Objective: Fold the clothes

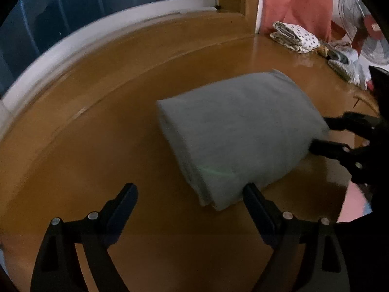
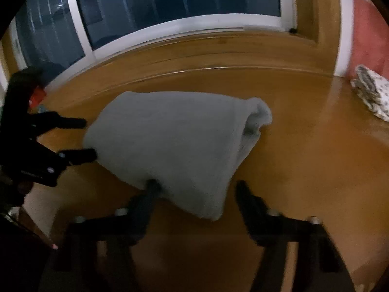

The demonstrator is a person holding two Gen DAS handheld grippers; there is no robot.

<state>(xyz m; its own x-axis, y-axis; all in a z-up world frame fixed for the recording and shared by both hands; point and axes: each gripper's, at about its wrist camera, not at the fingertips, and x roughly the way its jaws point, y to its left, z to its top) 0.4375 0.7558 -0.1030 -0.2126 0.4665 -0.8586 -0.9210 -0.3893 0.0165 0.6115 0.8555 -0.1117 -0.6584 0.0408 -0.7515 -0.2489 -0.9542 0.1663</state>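
Grey and soft, a folded fleece-like garment [image 1: 240, 133] lies in a thick bundle on a glossy amber wooden tabletop [image 1: 97, 146] below a white-framed window [image 1: 121, 22], as seen from the left wrist camera: the black two-finger left gripper [image 1: 189, 192] stands spread wide, nothing between its jaws, one finger just beside the bundle's near corner and the other well clear over bare wood, while the black right gripper [image 1: 321, 133] reaches in from the far side, its fingertips at the cloth's edge. Beyond, a folded spotted white cloth [image 1: 291, 36] sits near a red curtain [image 1: 296, 7], with a loose pile of other laundry [image 1: 345, 60] and a white fan [image 1: 359, 24] close by. From the right wrist camera, the same grey bundle [image 2: 170, 146] fills the middle of the table [image 2: 316, 146]; the right gripper [image 2: 197, 185] is parted, its left finger pushed against or under the near hem, its right finger free of the cloth, so it is not clamped on anything, and the left gripper [image 2: 85, 138] shows open at the bundle's far end. Blur softens the edges. The garment looks light, limp and thick in its layers, likely to sag and unfold if lifted by one corner; pinching all the stacked layers at the two ends of a folded edge would seem the surest hold
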